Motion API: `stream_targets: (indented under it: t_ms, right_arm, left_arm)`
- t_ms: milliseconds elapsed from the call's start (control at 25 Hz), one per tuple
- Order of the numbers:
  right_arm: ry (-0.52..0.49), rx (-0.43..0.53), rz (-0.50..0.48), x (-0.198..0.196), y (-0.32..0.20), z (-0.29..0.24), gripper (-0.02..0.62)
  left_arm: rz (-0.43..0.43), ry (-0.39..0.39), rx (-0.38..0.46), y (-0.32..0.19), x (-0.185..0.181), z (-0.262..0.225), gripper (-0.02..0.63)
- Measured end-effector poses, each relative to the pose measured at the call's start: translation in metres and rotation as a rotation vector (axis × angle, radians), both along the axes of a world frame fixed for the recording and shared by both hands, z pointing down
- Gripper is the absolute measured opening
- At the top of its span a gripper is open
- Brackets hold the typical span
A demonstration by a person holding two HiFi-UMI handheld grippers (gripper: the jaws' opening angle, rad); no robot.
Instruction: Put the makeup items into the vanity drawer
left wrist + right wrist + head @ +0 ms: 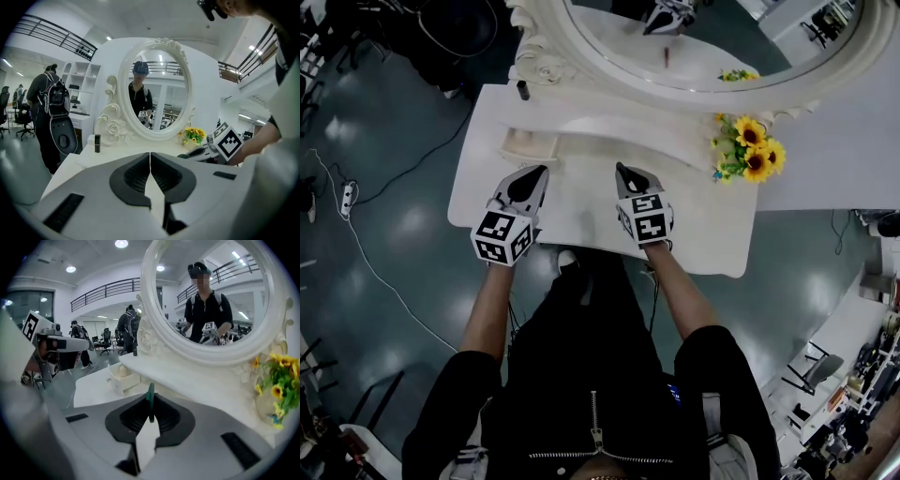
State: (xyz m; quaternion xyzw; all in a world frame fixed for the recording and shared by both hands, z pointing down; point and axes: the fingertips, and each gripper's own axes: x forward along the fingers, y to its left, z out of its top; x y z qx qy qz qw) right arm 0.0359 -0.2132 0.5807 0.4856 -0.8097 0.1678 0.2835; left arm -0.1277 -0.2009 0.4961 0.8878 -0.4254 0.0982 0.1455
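My right gripper (150,405) is shut on a thin green makeup item (150,397) that stands up between its pads. In the head view the right gripper (622,170) hovers over the white vanity top (581,216). The small white drawer (123,379) stands open at the left and holds a beige egg-shaped sponge (123,371); from above the drawer (510,152) lies just beyond my left gripper (535,173). The left gripper (150,157) is shut with nothing between its pads. A dark lipstick tube (97,143) stands on the shelf by the mirror's base.
A large oval mirror (703,42) in a carved white frame rises at the back of the vanity. Sunflowers (752,150) sit at the right of the shelf. A person with a backpack (50,105) stands to the left of the table. Cables lie on the floor (356,216).
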Motion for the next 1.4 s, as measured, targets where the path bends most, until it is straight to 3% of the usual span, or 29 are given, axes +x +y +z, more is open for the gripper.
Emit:
stream_targets:
  t_ms: [240,560,1040,1400]
  right_arm:
    - [-0.008,0.123,-0.018,0.001,-0.012,-0.059,0.034]
    - [-0.021,0.109,-0.059,-0.013,-0.026,-0.056,0.034]
    - [-0.046,0.093,-0.276,-0.123,-0.046,-0.044,0.034]
    - [-0.073,0.058,-0.345,-0.164,-0.063,-0.018,0.034]
  left_arm:
    - [-0.037,0.013,0.067,-0.015,-0.012,-0.031,0.023]
    - [-0.118,0.014,0.099,-0.017,-0.043,-0.04,0.023]
    - [-0.331,-0.011,0.058,0.017,-0.137,-0.021,0.023]
    - [-0.402,-0.012,0.023,0.024,-0.167,-0.008,0.023]
